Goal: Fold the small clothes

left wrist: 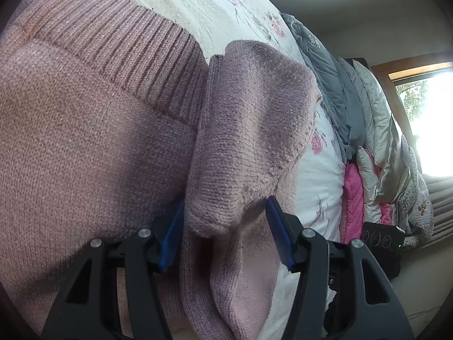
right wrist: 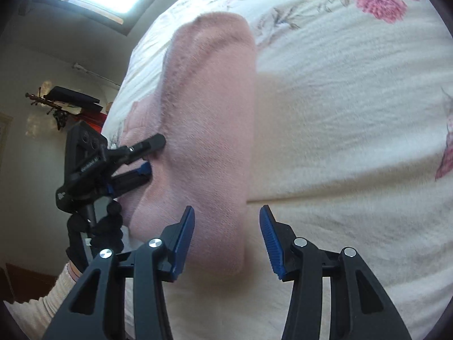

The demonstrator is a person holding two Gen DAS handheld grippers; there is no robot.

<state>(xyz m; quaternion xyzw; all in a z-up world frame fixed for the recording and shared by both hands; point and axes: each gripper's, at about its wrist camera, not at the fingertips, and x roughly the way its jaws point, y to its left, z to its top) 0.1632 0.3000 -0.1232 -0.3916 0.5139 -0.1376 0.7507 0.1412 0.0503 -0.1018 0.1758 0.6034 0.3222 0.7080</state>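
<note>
A pink knit sweater with a ribbed hem lies on the floral bedspread. A thick fold of it bulges up between the blue pads of my left gripper, which is open and not clamped on the knit. In the right wrist view the sweater is a long folded bundle. My right gripper hovers open over its near end, one finger above the knit and the other above the bedspread. The left gripper presses into the bundle's left edge, held by a black-gloved hand.
Grey and silver pillows and a pink quilt are piled along the bed's far side by a bright window. A black housing sits beyond the bed edge. A cream sleeve and a wall rack are on the left.
</note>
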